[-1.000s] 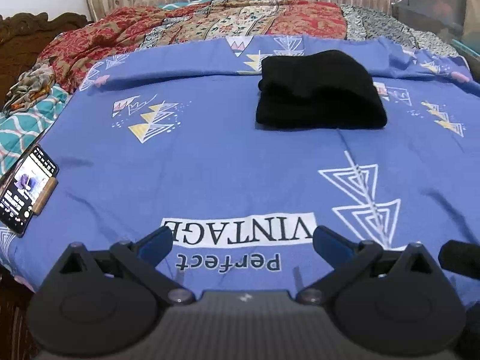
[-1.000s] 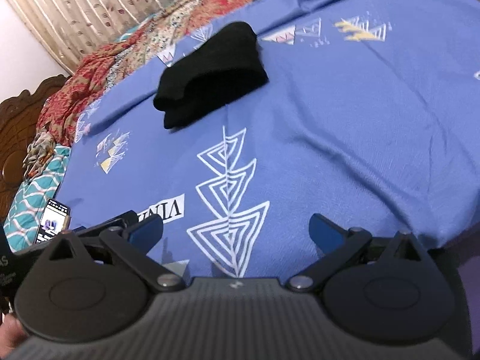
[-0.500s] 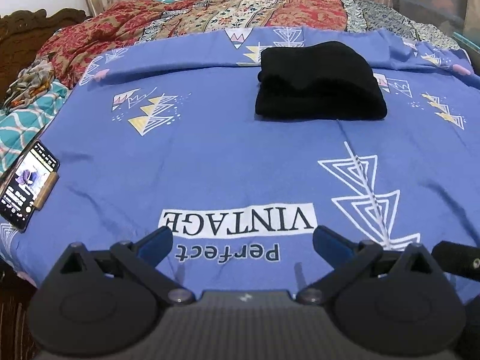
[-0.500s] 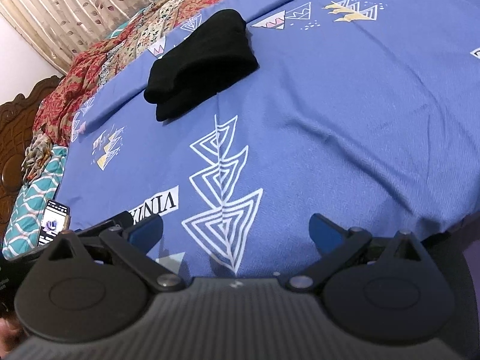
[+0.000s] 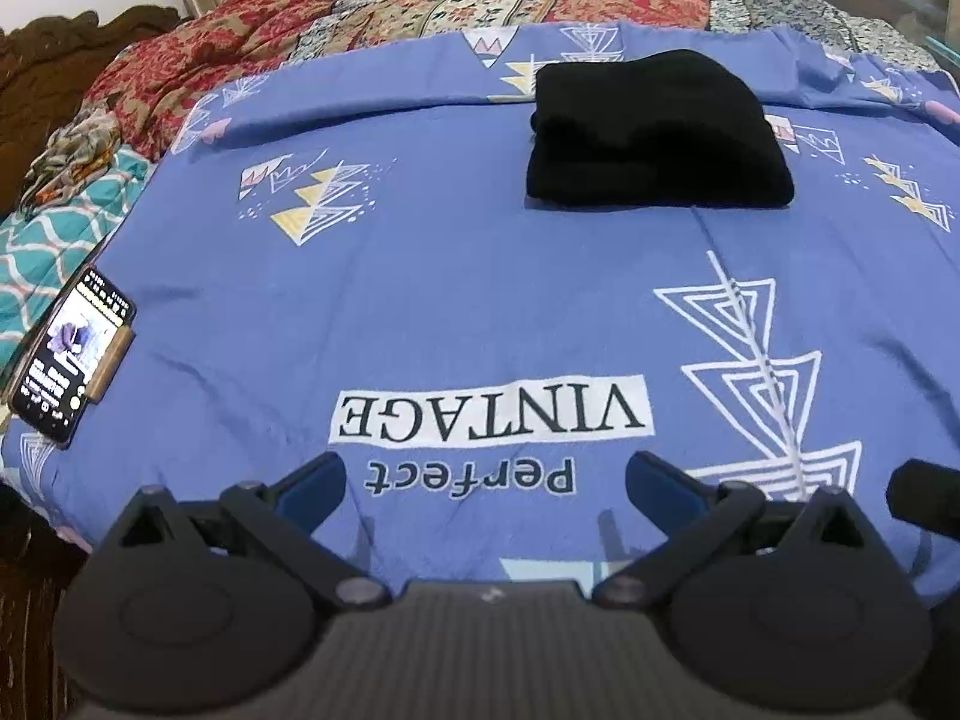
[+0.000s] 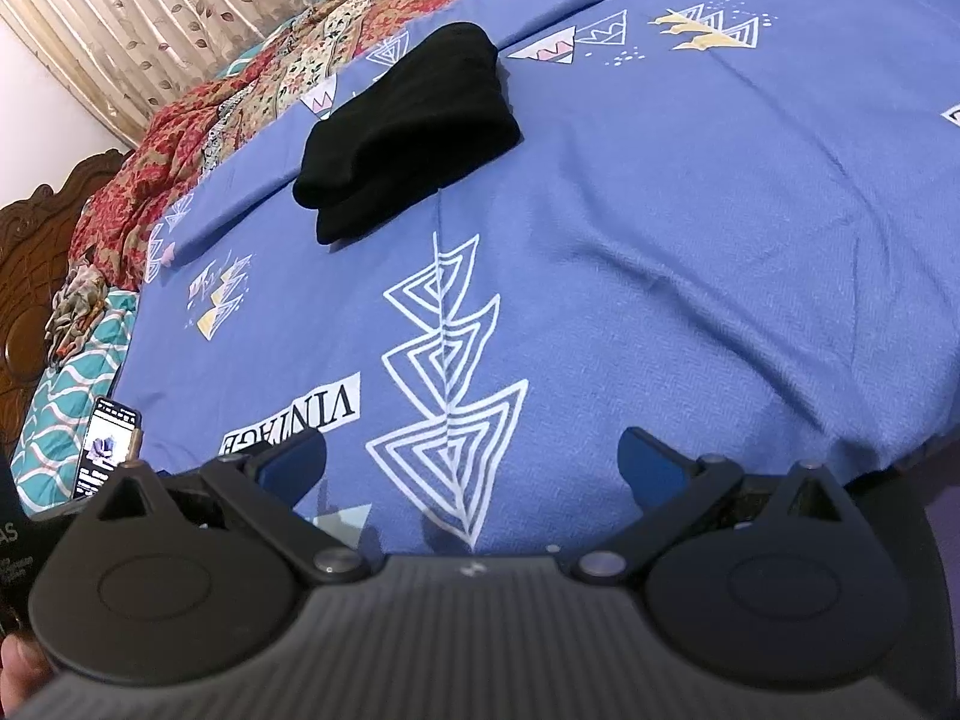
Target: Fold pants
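- Left wrist view: the left gripper (image 5: 483, 477) sits low at the bottom of the frame, pointing across the sheet (image 5: 420, 300); its blue-tipped fingers (image 5: 312, 480) are spread wide with nothing between them.
- Right wrist view: the right gripper (image 6: 471, 456) is likewise at the bottom of the frame, tilted so the bed slopes up to the right; its fingers (image 6: 651, 459) are spread apart and hold nothing. A bit of a hand (image 6: 21, 669) shows at the lower left corner.
- The pants (image 5: 657, 132) are black and lie as a compact folded stack, upper right of centre in the left view; in the right view the pants (image 6: 408, 126) lie upper left of centre. They are well apart from both grippers.
- Bare blue sheet with triangle prints and a "VINTAGE" label fills the space between grippers and pants.
- A phone (image 5: 69, 360) with a lit screen lies at the sheet's left edge.
- A patterned red blanket (image 5: 420, 6) runs along the sheet's top edge, just beyond the pants.
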The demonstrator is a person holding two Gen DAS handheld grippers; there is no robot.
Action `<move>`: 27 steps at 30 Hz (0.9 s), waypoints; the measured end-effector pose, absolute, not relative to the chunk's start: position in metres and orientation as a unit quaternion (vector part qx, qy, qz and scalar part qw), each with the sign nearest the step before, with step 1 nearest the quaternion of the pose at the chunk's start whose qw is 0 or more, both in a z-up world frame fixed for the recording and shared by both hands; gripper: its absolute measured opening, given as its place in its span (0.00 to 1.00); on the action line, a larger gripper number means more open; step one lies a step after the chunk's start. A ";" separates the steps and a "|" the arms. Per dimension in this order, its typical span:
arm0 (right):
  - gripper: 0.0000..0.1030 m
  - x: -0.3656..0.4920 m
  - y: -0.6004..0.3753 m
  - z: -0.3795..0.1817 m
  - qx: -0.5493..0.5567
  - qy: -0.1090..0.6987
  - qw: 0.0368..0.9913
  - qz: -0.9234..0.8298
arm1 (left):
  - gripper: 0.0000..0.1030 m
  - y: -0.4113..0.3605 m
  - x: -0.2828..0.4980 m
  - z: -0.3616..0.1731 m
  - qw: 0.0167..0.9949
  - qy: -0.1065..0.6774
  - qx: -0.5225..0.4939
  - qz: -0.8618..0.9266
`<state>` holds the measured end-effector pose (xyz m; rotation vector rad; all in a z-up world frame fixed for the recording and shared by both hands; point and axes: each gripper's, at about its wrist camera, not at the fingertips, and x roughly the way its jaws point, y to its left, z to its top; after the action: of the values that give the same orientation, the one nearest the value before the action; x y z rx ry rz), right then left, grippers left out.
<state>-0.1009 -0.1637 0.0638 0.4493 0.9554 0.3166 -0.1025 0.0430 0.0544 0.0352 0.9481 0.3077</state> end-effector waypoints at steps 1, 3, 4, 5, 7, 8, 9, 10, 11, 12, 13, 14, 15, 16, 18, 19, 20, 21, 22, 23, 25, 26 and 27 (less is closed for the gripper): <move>1.00 -0.101 -0.164 0.064 0.214 0.454 0.852 0.150 | 1.00 0.044 -0.102 0.054 0.877 0.457 0.015 0.148; 1.00 -0.100 -0.164 0.063 0.214 0.456 0.851 0.150 | 1.00 0.045 -0.102 0.052 0.875 0.461 0.013 0.150; 1.00 -0.100 -0.164 0.063 0.214 0.456 0.851 0.149 | 1.00 0.045 -0.102 0.051 0.874 0.462 0.014 0.150; 1.00 -0.100 -0.164 0.063 0.214 0.456 0.851 0.149 | 1.00 0.045 -0.102 0.050 0.873 0.464 0.014 0.151; 1.00 -0.101 -0.164 0.063 0.214 0.456 0.851 0.149 | 1.00 0.044 -0.103 0.049 0.873 0.464 0.019 0.152; 1.00 -0.101 -0.164 0.063 0.215 0.457 0.850 0.149 | 1.00 0.043 -0.103 0.049 0.873 0.463 0.023 0.153; 1.00 -0.100 -0.163 0.062 0.215 0.458 0.849 0.149 | 1.00 0.043 -0.103 0.049 0.873 0.462 0.026 0.155; 1.00 -0.101 -0.163 0.062 0.216 0.459 0.849 0.148 | 1.00 0.042 -0.103 0.048 0.874 0.460 0.030 0.157; 1.00 -0.101 -0.163 0.061 0.216 0.460 0.848 0.148 | 1.00 0.042 -0.103 0.048 0.874 0.458 0.033 0.159; 1.00 -0.101 -0.163 0.061 0.216 0.460 0.848 0.148 | 1.00 0.042 -0.103 0.048 0.874 0.457 0.036 0.162; 1.00 -0.101 -0.162 0.061 0.216 0.461 0.848 0.149 | 1.00 0.042 -0.103 0.048 0.874 0.456 0.039 0.164; 1.00 -0.101 -0.162 0.061 0.216 0.461 0.848 0.149 | 1.00 0.043 -0.103 0.047 0.874 0.455 0.041 0.167; 1.00 -0.101 -0.162 0.061 0.216 0.461 0.848 0.149 | 1.00 0.043 -0.103 0.047 0.873 0.455 0.044 0.169; 1.00 -0.101 -0.162 0.061 0.216 0.461 0.848 0.148 | 1.00 0.043 -0.102 0.046 0.873 0.455 0.047 0.172; 1.00 -0.101 -0.162 0.061 0.216 0.462 0.847 0.148 | 1.00 0.043 -0.102 0.045 0.871 0.455 0.054 0.177; 1.00 -0.101 -0.162 0.060 0.217 0.462 0.847 0.148 | 1.00 0.043 -0.102 0.045 0.871 0.453 0.057 0.179; 1.00 -0.101 -0.162 0.060 0.217 0.464 0.846 0.148 | 1.00 0.043 -0.102 0.045 0.872 0.451 0.062 0.182; 1.00 -0.101 -0.162 0.059 0.218 0.465 0.845 0.147 | 1.00 0.043 -0.102 0.045 0.872 0.448 0.067 0.186; 1.00 -0.101 -0.162 0.058 0.219 0.466 0.845 0.147 | 1.00 0.042 -0.102 0.045 0.873 0.445 0.071 0.189; 1.00 -0.101 -0.162 0.058 0.219 0.467 0.844 0.147 | 1.00 0.042 -0.103 0.045 0.873 0.442 0.073 0.191; 1.00 -0.101 -0.163 0.058 0.219 0.467 0.844 0.148 | 1.00 0.043 -0.103 0.045 0.874 0.440 0.076 0.192; 1.00 -0.101 -0.163 0.057 0.219 0.467 0.844 0.148 | 1.00 0.042 -0.103 0.045 0.874 0.439 0.077 0.192; 1.00 -0.100 -0.163 0.057 0.219 0.467 0.844 0.148 | 1.00 0.042 -0.103 0.045 0.874 0.439 0.079 0.192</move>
<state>-0.1005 -0.1628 0.0575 0.4623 0.9854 0.3120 -0.1028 0.0419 0.0446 0.1649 0.9178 0.4015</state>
